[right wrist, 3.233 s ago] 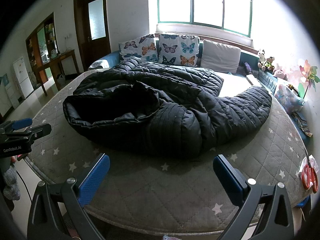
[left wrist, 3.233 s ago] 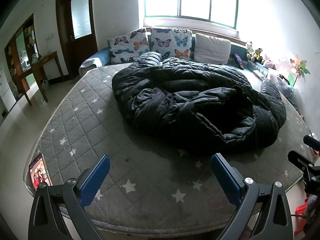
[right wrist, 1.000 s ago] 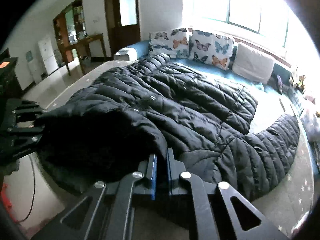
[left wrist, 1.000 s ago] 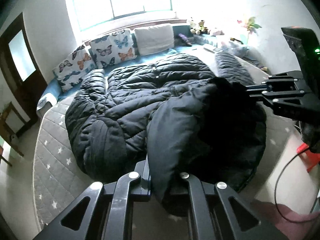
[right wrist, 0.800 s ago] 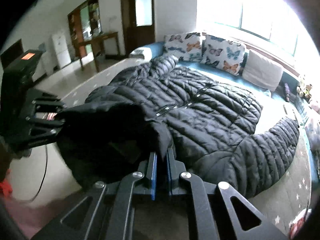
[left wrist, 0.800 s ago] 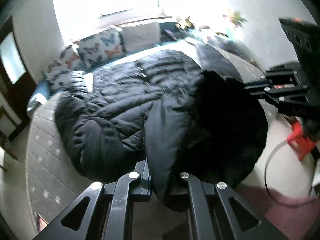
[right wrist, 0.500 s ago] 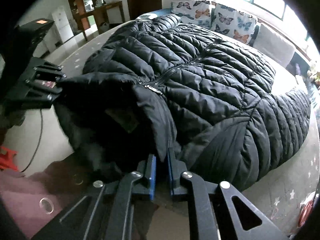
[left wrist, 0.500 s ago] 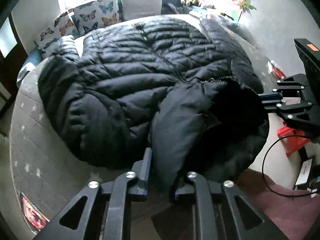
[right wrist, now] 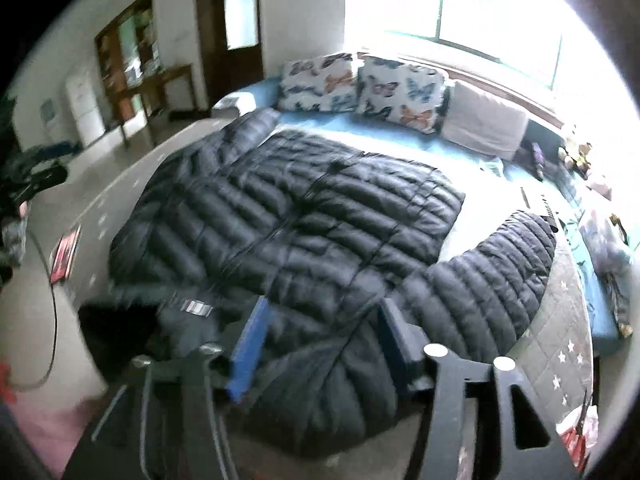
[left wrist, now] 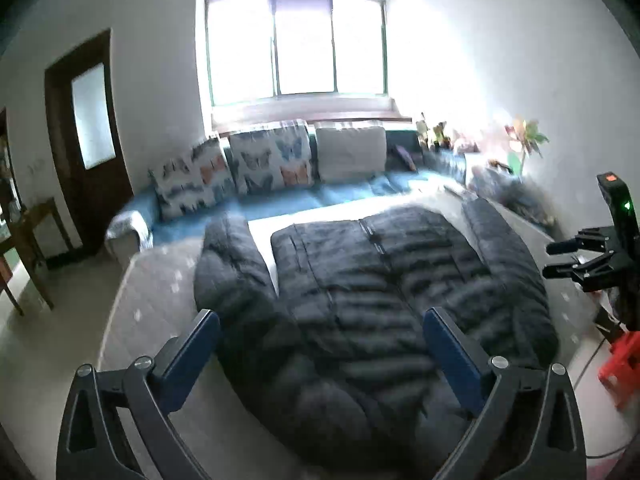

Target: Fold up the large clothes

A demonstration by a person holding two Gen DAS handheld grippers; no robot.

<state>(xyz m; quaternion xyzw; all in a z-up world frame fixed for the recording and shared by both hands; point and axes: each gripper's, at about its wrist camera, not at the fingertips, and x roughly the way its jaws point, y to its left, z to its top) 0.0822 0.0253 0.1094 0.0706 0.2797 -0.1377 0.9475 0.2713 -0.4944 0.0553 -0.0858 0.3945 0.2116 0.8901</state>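
Both grippers opening, fingers apart, clear of black puffer jacket [left wrist: 360, 304] spread flat on round bed [left wrist: 152, 296].

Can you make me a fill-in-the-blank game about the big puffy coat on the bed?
1. The puffy coat spread on the bed is the colour ____.
2. The two patterned pillows by the window are printed with ____.
3. The left gripper has nothing between its fingers; its jaws are ____.
4. The plain pillow beside the patterned ones is the colour ____.

Missing words: black; butterflies; opening; white
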